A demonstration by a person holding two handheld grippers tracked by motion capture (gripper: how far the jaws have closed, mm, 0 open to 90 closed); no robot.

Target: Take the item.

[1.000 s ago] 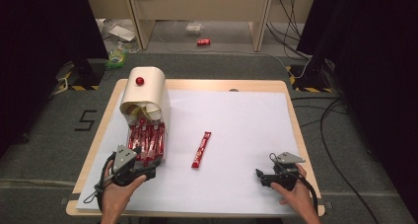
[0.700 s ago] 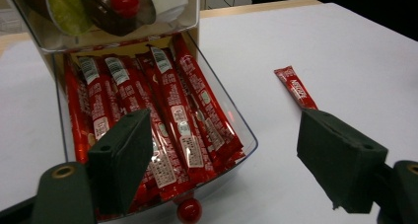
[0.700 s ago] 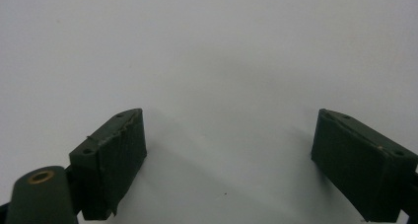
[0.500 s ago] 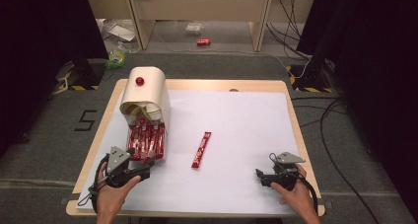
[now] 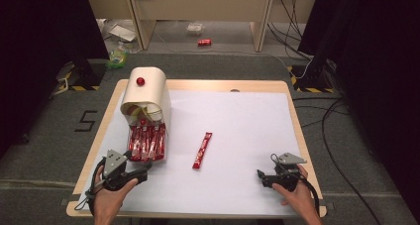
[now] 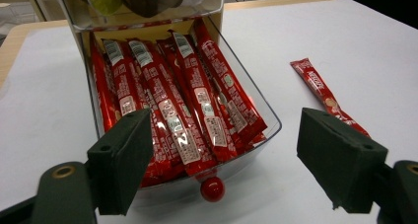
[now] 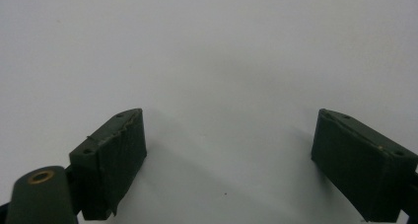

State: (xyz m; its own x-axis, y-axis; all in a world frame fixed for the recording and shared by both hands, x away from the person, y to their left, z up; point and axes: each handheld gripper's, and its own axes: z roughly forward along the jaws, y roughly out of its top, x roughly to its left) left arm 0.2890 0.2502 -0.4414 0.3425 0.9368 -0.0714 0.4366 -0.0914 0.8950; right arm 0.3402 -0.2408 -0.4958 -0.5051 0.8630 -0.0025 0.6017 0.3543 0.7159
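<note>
L gripper (image 6: 224,160) w/ jaws spread, empty, faces the clear drawer (image 6: 268,123) of red sachets (image 6: 197,100) pulled out of the dispenser (image 5: 146,93); looks like approach step, next: close in on the red knob (image 6: 212,188); R gripper (image 5: 270,178) also spread, idle

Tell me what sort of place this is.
Probably a lab or studio set up for recording, not a home or shop. A lone table with a white top stands on grey carpet, black curtains hang on both sides, and loose cables run across the floor by hazard-striped tape.
</note>
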